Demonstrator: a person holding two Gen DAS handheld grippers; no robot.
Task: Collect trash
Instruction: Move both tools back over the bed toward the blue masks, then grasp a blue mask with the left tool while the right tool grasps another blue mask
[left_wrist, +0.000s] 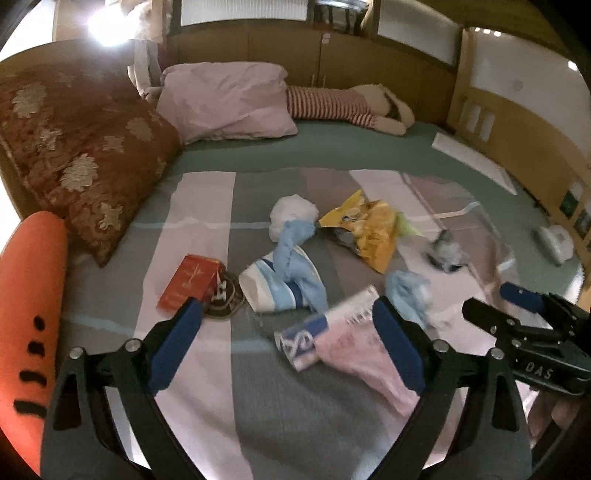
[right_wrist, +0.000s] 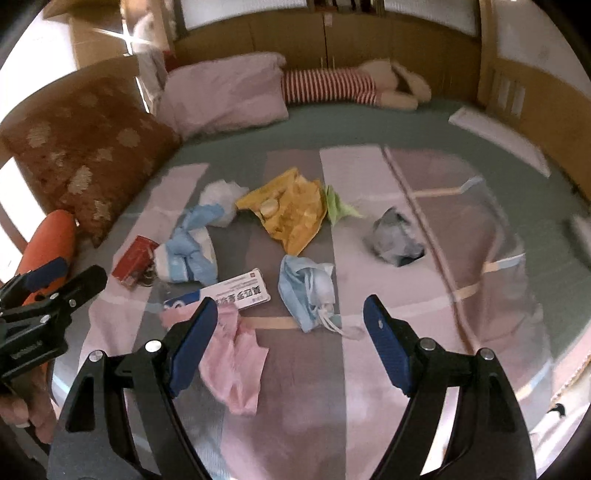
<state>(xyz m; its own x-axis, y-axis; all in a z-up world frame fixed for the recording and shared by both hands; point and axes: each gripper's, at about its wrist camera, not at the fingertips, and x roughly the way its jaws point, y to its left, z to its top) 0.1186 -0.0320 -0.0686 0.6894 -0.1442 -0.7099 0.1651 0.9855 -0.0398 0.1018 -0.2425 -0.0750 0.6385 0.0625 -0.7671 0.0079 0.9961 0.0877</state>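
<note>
Trash lies scattered on the striped bedspread (left_wrist: 207, 406): a yellow snack bag (left_wrist: 365, 229) (right_wrist: 291, 210), a white crumpled tissue (left_wrist: 291, 214), a red box (left_wrist: 188, 284) (right_wrist: 135, 258), a blue-and-white wrapper (left_wrist: 273, 288), a flat white packet (right_wrist: 236, 291), a pink tissue (left_wrist: 362, 350) (right_wrist: 232, 362), a blue face mask (right_wrist: 303, 291) and a grey crumpled bag (right_wrist: 395, 240). My left gripper (left_wrist: 286, 302) hangs open above the packet and pink tissue. My right gripper (right_wrist: 289, 302) is open above the mask. Neither holds anything.
A brown floral cushion (left_wrist: 81, 155), a pink pillow (left_wrist: 225, 99) and a striped plush toy (left_wrist: 332, 103) line the bed's far side. An orange plush (left_wrist: 29, 314) lies at the left. Wooden panelling (left_wrist: 369, 55) runs behind. A hand (right_wrist: 33, 410) holds the left gripper's handle.
</note>
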